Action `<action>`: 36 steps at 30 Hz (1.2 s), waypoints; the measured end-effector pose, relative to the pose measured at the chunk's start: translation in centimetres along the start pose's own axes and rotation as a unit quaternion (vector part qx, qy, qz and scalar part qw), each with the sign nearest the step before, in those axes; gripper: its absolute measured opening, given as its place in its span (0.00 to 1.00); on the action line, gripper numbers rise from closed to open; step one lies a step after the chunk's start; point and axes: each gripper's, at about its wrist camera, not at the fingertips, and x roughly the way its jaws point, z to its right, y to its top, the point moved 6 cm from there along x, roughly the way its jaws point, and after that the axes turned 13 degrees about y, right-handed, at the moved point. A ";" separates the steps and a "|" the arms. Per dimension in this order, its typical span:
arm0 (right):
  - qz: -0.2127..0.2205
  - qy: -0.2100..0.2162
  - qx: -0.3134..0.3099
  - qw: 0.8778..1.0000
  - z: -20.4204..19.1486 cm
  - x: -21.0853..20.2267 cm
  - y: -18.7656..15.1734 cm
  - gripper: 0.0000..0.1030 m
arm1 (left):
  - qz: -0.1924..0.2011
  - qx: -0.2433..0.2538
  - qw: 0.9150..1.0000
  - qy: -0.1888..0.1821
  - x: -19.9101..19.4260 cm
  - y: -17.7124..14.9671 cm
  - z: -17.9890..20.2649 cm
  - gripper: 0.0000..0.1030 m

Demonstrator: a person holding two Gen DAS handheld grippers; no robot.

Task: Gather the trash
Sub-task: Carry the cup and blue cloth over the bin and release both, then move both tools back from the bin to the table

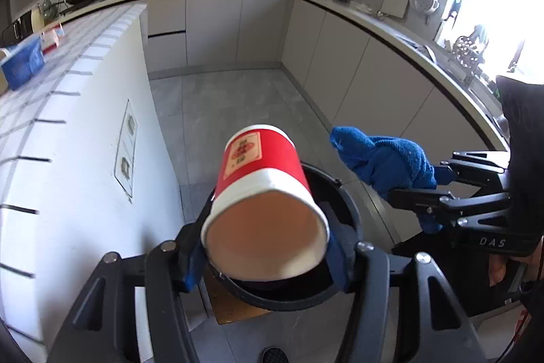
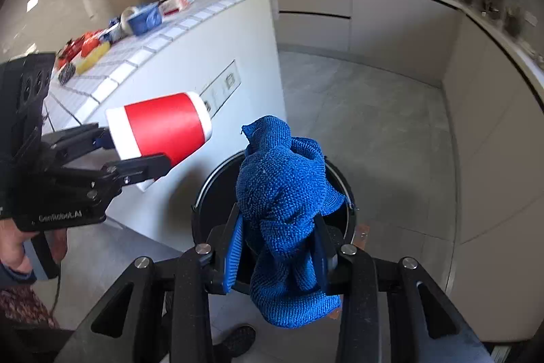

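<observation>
A: Where do you stand with the trash?

B: Your left claw (image 1: 265, 240) is clamped across the red-and-white paper cup (image 1: 261, 193), which lies tilted with its open mouth facing the camera, low in the middle of the left wrist view. Your right claw (image 2: 278, 257) is pinched on the crumpled blue knitted cloth (image 2: 282, 203), which bunches up above the pads and hangs down below them.

A: And the bin?

B: The round black bin (image 2: 217, 179) sits on the grey floor just beside the white side of the tiled bench (image 2: 142, 56). In the right wrist view the cloth sits right over its opening, centre of the frame. In the left wrist view the bin's rim (image 1: 340, 193) shows behind and under the cup, so the cup looks close above it too.

A: So what's done?

B: Both pieces are picked up and carried to the bin; neither is dropped yet. I judge you're at the release step: open each claw once its load is squarely over the mouth.

A: Anything left after that?

B: Probably. In the upper left of the right wrist view the bench top carries more packets and wrappers (image 2: 88, 46), red, yellow and blue. Which of them count as trash I can't tell.
</observation>
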 end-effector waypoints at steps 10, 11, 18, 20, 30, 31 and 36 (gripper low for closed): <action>-0.078 -0.035 -0.036 0.996 5.4 8.2 -2.7 1.00 | -0.048 -0.028 0.995 0.079 4.7 -2.8 -2.7 0.91; -0.069 -0.036 -0.030 0.997 5.5 8.1 -2.6 1.00 | -0.048 -0.027 0.995 0.084 4.5 -3.1 -2.8 0.91; -0.043 -0.054 -0.012 0.998 5.0 7.6 -0.9 1.00 | -0.042 -0.029 0.993 0.108 3.6 -2.9 -2.5 0.91; -0.036 -0.057 -0.008 0.998 5.1 7.1 -0.6 1.00 | -0.039 -0.028 0.993 0.110 3.5 -2.4 -2.2 0.91; -0.010 -0.069 -0.014 0.997 3.3 5.1 0.6 1.00 | -0.018 -0.029 0.994 0.107 2.6 -0.6 -2.0 0.91; -0.008 -0.070 -0.015 0.997 3.1 4.8 0.7 1.00 | -0.016 -0.028 0.994 0.106 2.3 -0.5 -2.0 0.91; 0.007 -0.076 -0.018 0.997 1.8 3.1 1.1 1.00 | -0.003 -0.029 0.994 0.103 0.6 -0.3 -1.8 0.91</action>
